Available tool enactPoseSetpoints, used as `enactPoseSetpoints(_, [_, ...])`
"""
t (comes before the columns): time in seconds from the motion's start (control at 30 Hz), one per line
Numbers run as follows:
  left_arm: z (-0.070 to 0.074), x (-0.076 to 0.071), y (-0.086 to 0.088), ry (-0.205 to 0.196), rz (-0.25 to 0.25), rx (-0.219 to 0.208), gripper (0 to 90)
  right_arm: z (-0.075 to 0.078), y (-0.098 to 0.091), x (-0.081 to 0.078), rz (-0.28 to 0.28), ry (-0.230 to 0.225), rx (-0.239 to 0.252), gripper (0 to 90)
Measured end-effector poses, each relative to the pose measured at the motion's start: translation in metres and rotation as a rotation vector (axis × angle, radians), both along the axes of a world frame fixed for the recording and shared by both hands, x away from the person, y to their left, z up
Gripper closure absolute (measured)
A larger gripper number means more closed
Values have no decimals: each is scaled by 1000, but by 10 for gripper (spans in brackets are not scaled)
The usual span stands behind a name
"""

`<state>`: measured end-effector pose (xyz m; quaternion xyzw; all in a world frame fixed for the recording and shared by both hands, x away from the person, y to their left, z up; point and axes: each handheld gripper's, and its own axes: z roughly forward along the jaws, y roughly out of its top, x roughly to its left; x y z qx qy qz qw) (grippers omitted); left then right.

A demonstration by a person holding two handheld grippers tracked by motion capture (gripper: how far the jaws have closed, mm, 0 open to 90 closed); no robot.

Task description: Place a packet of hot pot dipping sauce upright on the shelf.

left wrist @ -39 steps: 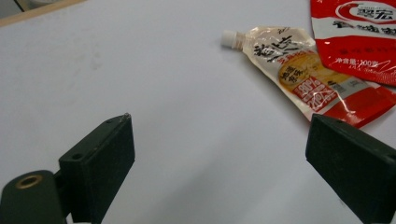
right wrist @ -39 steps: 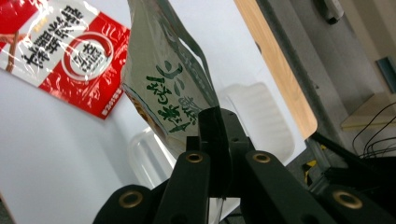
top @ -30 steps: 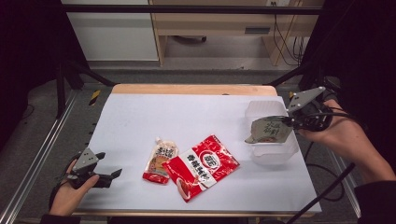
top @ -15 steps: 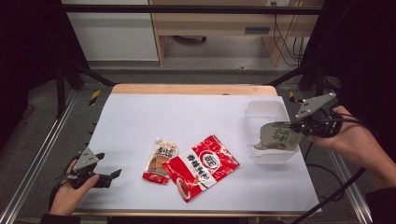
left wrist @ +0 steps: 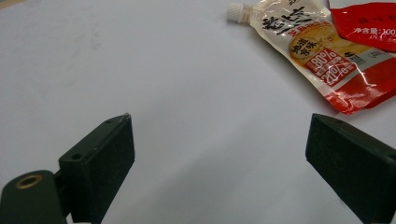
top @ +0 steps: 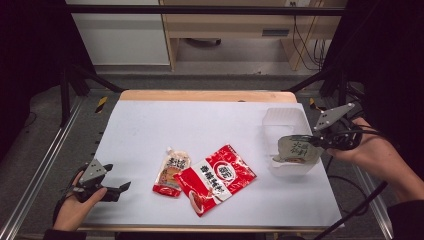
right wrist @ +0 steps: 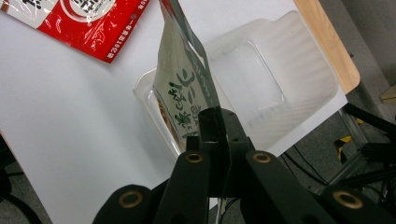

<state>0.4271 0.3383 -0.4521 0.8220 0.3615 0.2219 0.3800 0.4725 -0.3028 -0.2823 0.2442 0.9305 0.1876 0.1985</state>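
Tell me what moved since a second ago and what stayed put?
The right gripper, shut on the grey-green pouch, sank and drew nearer along the clear plastic tray, so the pouch now hangs low over the tray's near end. Nothing was let go or picked up. The left gripper stayed open at the table's near left corner, and the spouted pouch and red packet lay unmoved.

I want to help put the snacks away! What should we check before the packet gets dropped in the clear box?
1. Right tongs pinch the green-lettered packet tight: ok.
2. Packet hangs over the clear box: ok.
3. Box has room inside: ok.
4. Packet's bottom already resting in the box: cannot tell.
5. Left tongs open and out of the way: ok.
6. Spout pouch and red bag waiting on the table: ok.
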Motion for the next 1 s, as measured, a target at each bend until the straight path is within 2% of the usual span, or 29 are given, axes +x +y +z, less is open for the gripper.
enactPoseSetpoints(0.2, [0,0,-1,4,-4,3,80,-17,2,3,-9,15,23,900])
enactPoseSetpoints(0.47, [-1,0,-1,7,-9,8,80,-33,1,7,-8,32,37,900])
enactPoseSetpoints(1.0, [-2,0,-4,15,-20,21,79,-42,-1,5,-20,42,60,898])
